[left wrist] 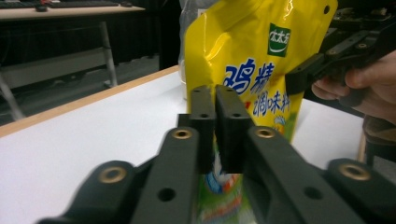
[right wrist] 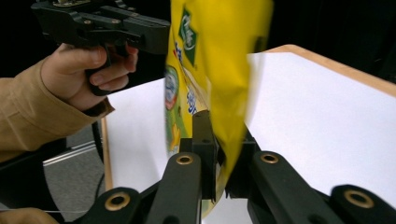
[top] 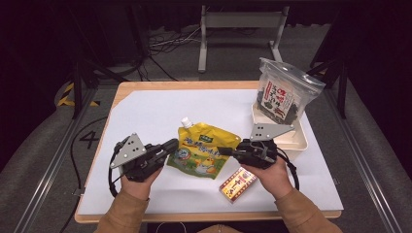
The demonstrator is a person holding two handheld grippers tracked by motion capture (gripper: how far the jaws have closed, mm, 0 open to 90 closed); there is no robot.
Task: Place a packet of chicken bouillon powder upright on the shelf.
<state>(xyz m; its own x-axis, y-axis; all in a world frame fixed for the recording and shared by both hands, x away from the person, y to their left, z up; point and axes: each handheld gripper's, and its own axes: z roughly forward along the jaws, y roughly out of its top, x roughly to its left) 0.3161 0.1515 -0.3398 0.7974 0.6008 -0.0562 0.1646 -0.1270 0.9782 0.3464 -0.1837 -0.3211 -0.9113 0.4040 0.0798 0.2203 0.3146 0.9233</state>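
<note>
A yellow spouted seasoning pouch [top: 201,153] with a white cap is held between my two grippers over the white mat. My left gripper [top: 171,144] is shut on the pouch's left edge. In the left gripper view the jaws [left wrist: 215,100] stand nearly together, with the pouch [left wrist: 252,56] pinched low between them and rising behind. My right gripper [top: 219,150] is shut on the pouch's right side. In the right gripper view the pouch [right wrist: 219,56] runs edge-on down into the shut gripper [right wrist: 219,144]. Each gripper view also shows the other hand holding its gripper.
A bag of dark dried seaweed [top: 286,94] stands in a white tray [top: 296,141] at the right rear. A small red and yellow box [top: 237,184] lies near the front, beside my right hand. A white mat [top: 145,116] covers the wooden table.
</note>
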